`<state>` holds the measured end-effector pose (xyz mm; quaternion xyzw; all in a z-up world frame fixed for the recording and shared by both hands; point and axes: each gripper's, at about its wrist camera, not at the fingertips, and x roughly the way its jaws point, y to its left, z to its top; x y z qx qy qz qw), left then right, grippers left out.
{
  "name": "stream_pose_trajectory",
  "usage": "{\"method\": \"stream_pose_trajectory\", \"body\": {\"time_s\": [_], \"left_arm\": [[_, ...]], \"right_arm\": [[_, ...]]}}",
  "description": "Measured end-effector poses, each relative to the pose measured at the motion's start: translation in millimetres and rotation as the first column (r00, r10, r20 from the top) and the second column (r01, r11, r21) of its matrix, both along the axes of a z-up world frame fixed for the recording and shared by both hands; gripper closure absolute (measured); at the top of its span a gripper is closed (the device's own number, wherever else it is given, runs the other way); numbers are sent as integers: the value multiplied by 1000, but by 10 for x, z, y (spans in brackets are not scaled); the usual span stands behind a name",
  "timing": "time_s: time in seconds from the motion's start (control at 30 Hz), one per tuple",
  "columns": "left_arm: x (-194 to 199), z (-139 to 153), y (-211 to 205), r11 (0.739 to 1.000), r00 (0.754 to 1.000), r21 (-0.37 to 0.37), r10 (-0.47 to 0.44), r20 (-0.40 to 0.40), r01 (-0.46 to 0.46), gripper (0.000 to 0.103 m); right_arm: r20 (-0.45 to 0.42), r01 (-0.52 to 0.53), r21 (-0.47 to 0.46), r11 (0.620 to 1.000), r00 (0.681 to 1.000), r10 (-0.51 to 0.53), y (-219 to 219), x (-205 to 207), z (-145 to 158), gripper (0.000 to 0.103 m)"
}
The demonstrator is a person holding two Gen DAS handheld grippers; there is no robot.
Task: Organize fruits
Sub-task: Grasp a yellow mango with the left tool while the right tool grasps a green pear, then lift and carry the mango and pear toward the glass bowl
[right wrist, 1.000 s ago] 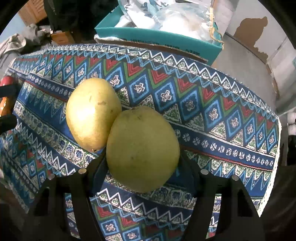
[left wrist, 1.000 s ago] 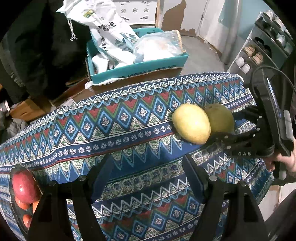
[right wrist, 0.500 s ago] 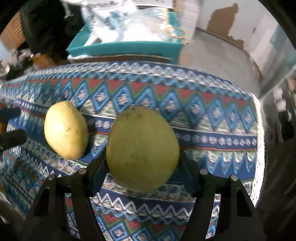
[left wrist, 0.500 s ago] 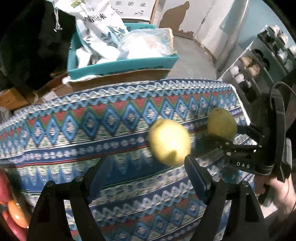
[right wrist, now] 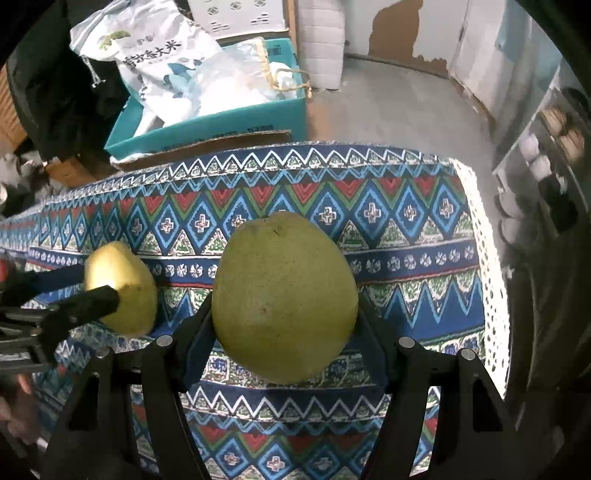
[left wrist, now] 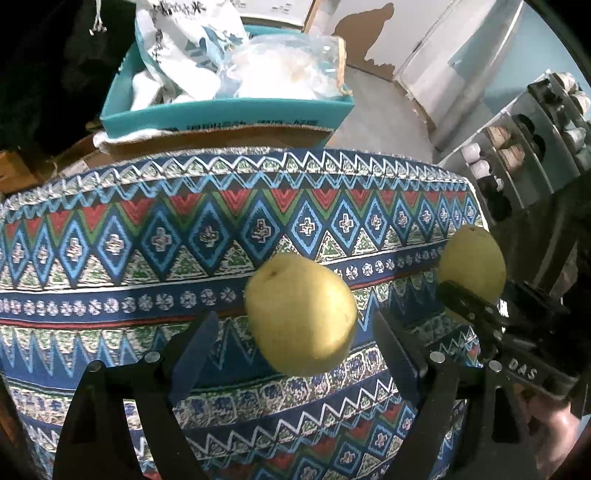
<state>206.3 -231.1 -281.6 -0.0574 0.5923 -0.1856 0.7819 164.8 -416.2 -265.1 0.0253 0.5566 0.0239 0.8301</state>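
Your right gripper (right wrist: 284, 325) is clamping a greenish-yellow pear (right wrist: 284, 299) between its two fingers, the pads pressing both flanks of the fruit, as the right wrist view is showing head-on; the left wrist view is showing the same held pear (left wrist: 474, 264) only from the side, at the right edge, with the right gripper (left wrist: 465, 299) and the hand (left wrist: 554, 432) carrying it partly visible beneath. Your left gripper (left wrist: 291, 343) is opening its jaws, and a second, yellower pear (left wrist: 301, 314) is lying between them on the cloth, the pads standing clear of its sides; the right wrist view is catching this second pear (right wrist: 122, 288) at its left margin, with one dark finger (right wrist: 92, 299) of the left gripper crossing in front of it. Both pears are sitting well apart from each other near the right end of the table. A patterned tablecloth (left wrist: 147, 240) in blue, red, green and white zigzags and diamonds is covering the surface. Beyond the far edge, a teal box (right wrist: 207, 129) is holding white printed bags (right wrist: 162, 59), resting on brown cardboard (left wrist: 221, 140). A grey floor (right wrist: 399, 110) and a peeling wall (right wrist: 402, 33) are lying behind, and a shelf of shoes (left wrist: 517, 147) is standing at the right.
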Motion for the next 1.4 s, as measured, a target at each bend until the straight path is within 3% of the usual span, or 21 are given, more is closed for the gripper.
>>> {"method": "stream_pose_trajectory", "body": {"time_s": [0.23,0.27,0.33,0.37,0.57,0.67,1.1,1.4], "left_arm": [[74,-204,-37,998,998,-50,32,-47,-34,16],[74,-217,-38,998,998,-56,33,-50,-36,18],[73,-245,-52,997,998,-71,23,-66,-28,33],[73,-247,-65,998,998,-66,15,-67,-19,37],[55,-225,-91,999,999,-46,-19,-50,17,36],[-16,-202,-127,999,999,-1,-37,-21,37,37],[-354,331,63,990,984,93,-120,130,109,37],[-579,665,395,989,977,101,-125,172,108,37]], "right_arm": [[-9,33,17,999,999,-33,-87,-19,-31,34],[-8,35,19,999,999,-35,-85,-17,-36,34],[-9,37,21,999,999,-37,-92,-16,-44,34],[-9,39,22,999,999,-39,-98,-18,-44,34],[-10,39,23,999,999,-39,-105,-30,-46,34],[-6,33,24,999,999,-33,-74,-38,-29,34],[48,-7,31,999,999,6,138,-120,248,34],[97,-61,63,996,994,55,384,-252,551,34]]}}
